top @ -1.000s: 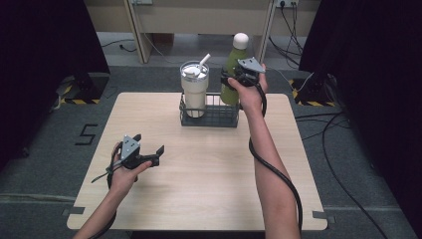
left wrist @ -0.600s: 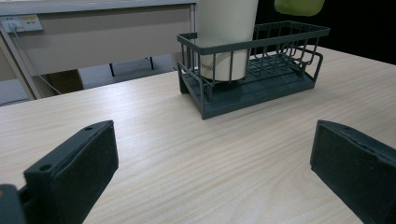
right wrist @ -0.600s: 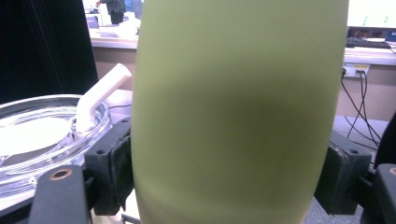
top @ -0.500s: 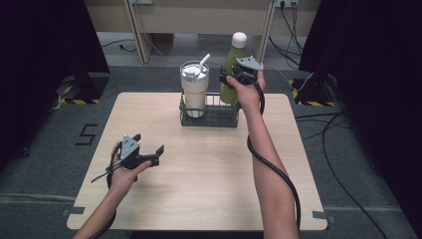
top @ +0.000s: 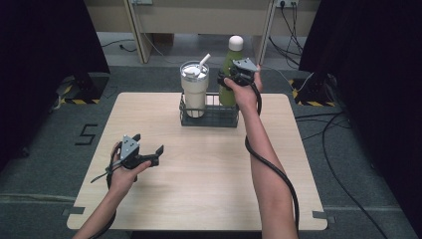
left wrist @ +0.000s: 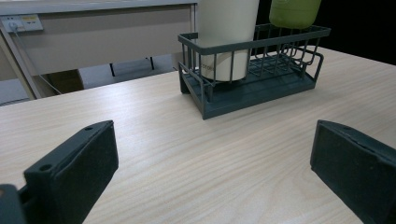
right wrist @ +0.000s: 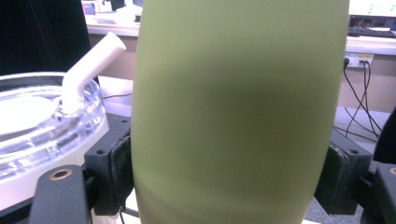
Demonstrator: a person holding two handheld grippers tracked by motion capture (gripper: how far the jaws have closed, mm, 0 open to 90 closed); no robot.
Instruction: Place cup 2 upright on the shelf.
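A green bottle (top: 230, 62) with a white cap hangs upright over the right half of a dark wire basket (top: 209, 121). My right gripper (top: 233, 79) is shut on its body, with a jaw pressed to each side of the bottle (right wrist: 238, 112). In the left gripper view the bottle's base (left wrist: 294, 9) sits above the basket's rim (left wrist: 261, 88). A steel tumbler (top: 194, 89) with a clear lid and white straw stands in the basket's left half. My left gripper (top: 152, 157) is held open over the table's front left, with nothing between its jaws (left wrist: 210, 172).
The light wooden table (top: 209, 189) has bare surface between the basket and the front edge. Behind it stand desk legs, wall sockets and floor cables (top: 298, 30). Dark curtains close in both sides.
My right gripper and the green bottle have drifted slightly left over the basket. The left gripper has stayed where it was.
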